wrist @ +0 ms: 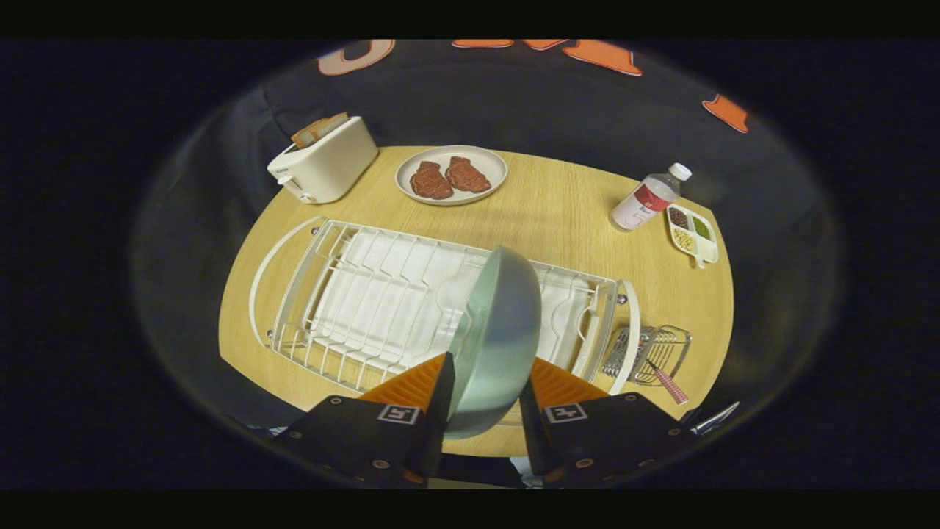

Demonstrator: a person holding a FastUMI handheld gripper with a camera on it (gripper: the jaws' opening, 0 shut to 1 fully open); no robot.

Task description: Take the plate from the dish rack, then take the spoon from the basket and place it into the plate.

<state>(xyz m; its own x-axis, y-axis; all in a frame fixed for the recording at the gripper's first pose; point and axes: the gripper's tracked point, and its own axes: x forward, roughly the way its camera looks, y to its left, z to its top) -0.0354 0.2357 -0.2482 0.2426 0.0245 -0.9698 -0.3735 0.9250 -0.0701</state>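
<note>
Holding one pale green plate (496, 338) on edge, the claw (486, 400) has both fingers pressed on the plate's lower part, one on each face. The plate stands upright between the fingers, above the near side of the dish rack (382, 294); whether its rim touches the wires cannot be told.

Items on the wooden worktop (558, 206), counted:

- One white wire dish rack, long and low, lying across the middle of the worktop just beyond the fingers, with a white tray under it.
- One small wire basket (653, 353) hung on the rack's right end. One handle with a pink checked pattern (670, 386) sticks out of it towards the near edge; whether it belongs to the spoon cannot be told.
- One shiny metal utensil end (716, 417) showing just past the right finger, near the worktop's edge.
- One white toaster (323, 163) at the far left, with toast (318, 129) standing in its slots.
- One light round plate (452, 175) beyond the rack, carrying two brown pieces of meat (448, 178) side by side.
- One clear bottle (650, 198) with a white cap and a red label, at the far right.
- One small divided dish (694, 235) just beside the bottle, with three fillings.
</note>
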